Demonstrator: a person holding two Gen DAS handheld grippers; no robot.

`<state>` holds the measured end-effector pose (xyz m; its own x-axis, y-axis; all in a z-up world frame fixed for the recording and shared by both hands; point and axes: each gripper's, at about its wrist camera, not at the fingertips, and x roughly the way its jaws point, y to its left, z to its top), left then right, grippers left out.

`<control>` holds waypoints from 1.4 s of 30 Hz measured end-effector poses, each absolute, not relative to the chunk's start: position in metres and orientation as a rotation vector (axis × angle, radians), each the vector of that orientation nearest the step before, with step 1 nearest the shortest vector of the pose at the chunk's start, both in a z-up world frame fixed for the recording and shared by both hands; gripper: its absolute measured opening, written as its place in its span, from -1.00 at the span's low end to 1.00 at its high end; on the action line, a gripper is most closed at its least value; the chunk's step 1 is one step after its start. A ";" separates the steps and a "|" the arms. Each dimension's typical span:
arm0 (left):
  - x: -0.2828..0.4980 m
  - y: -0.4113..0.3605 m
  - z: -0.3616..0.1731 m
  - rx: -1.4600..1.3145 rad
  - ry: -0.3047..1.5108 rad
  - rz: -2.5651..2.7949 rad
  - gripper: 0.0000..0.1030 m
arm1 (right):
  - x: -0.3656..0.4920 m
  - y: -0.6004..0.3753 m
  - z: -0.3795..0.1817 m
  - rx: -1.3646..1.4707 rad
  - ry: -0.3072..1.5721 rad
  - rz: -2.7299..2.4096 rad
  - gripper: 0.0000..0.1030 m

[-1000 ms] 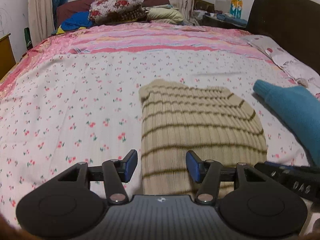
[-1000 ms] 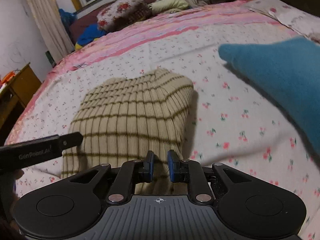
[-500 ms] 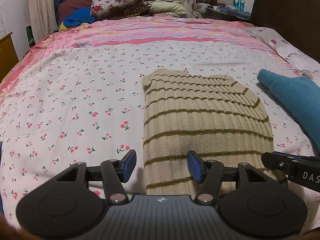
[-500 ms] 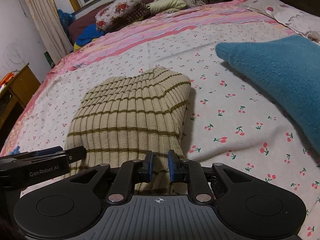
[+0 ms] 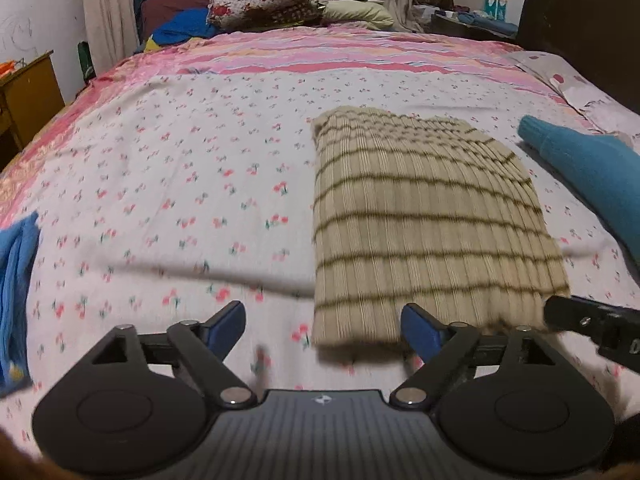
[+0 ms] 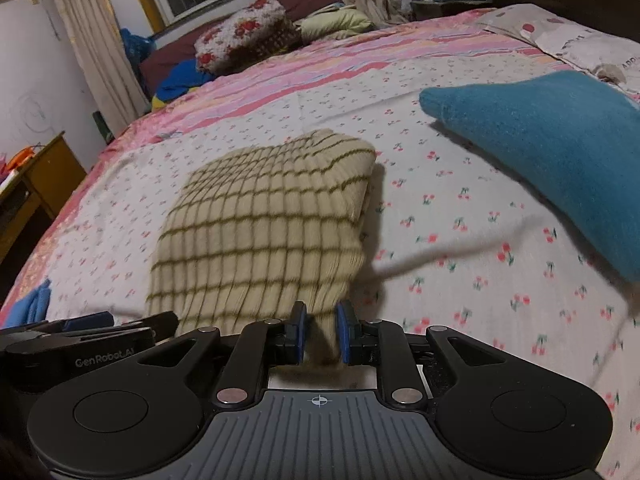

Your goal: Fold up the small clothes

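Folded once already, by the look of it: beige ribbed sweater with brown stripes (image 5: 424, 216) lying flat on the cherry-print bedsheet (image 5: 168, 184), one thick folded edge on its right side, near edge closest to both tools. Just right of the sweater, a teal knitted garment (image 6: 560, 152); well to its left, at the bed's edge, a blue cloth (image 5: 16, 280). Left gripper (image 5: 324, 326) at the sweater's near left corner, jaws just opened wide, nothing pressed between the pads, the corner merely lying in the gap. Right gripper (image 6: 320, 330) at the near right corner, jaws almost closed and pinching the hem there. Probably the moment of laying down and releasing after a fold. To finish well: lower the right corner fully onto the sheet before letting go, line it up with the layer under it, then open and pull back along the sheet without dragging the knit. Soft ribbed fabric, so likely to spring or slide if released while lifted. Afterwards, smoothing of the top layer.
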<state>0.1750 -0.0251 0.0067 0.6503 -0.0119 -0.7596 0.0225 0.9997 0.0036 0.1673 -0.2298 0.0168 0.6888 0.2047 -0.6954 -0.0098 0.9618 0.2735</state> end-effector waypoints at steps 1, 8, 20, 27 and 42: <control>0.171 -0.025 0.006 0.012 0.869 -0.019 0.81 | 0.163 -0.228 0.015 0.252 0.810 0.126 -0.62; 0.149 -0.029 -0.003 0.035 0.910 -0.003 0.91 | 0.146 -0.218 0.005 0.226 0.853 0.143 -0.55; 0.131 -0.036 0.010 0.019 0.906 -0.003 0.92 | 0.129 -0.212 0.003 0.216 0.838 0.165 -0.55; 0.124 -0.047 0.020 0.038 0.882 0.019 0.93 | 0.119 -0.221 0.010 0.248 0.792 0.188 -0.53; 0.140 -0.034 -0.006 -0.002 0.924 -0.001 0.93 | 0.125 -0.202 -0.001 0.166 0.820 0.164 -0.49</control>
